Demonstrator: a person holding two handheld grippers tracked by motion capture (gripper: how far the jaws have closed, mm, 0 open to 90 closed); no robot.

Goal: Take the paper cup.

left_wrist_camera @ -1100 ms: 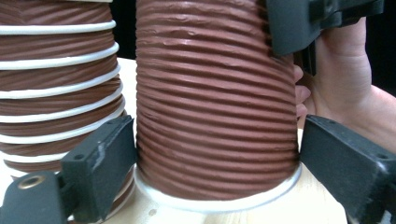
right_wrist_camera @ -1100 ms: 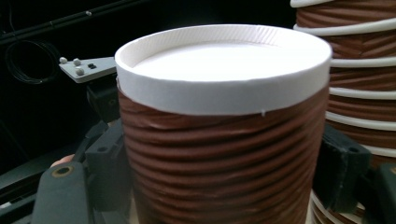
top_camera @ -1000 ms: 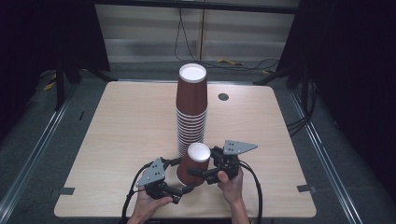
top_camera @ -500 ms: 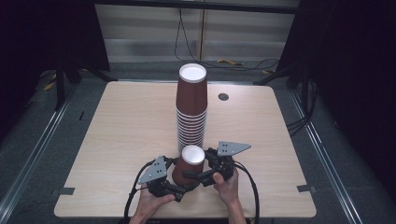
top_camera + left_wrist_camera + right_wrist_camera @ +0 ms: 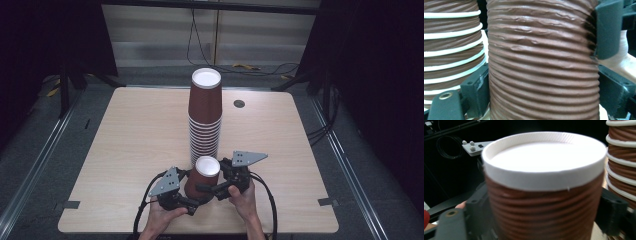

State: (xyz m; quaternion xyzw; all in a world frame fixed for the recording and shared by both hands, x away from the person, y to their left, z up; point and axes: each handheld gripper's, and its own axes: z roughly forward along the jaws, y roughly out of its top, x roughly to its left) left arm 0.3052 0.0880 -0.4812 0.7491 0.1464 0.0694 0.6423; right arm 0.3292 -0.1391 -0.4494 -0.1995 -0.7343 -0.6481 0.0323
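Observation:
A single brown ribbed paper cup (image 5: 202,181) sits upside down, white base up, near the table's front edge, just before a tall stack of the same cups (image 5: 205,115). My left gripper (image 5: 192,200) reaches in from the left; its jaws have just been closing and now press the cup's (image 5: 541,65) sides low down. From the right, my right gripper (image 5: 207,189) is shut on the same cup (image 5: 544,202) higher up, below its white rim. The stack (image 5: 451,50) stands close behind the cup.
The light wooden table (image 5: 125,140) has a small dark round grommet (image 5: 239,104) at the back right. Black cables trail from both grippers toward the front edge. Dark floor and metal rails surround the table.
The cup's top has shifted slightly to the left, toward the left gripper. Both hands have stayed about where they were.

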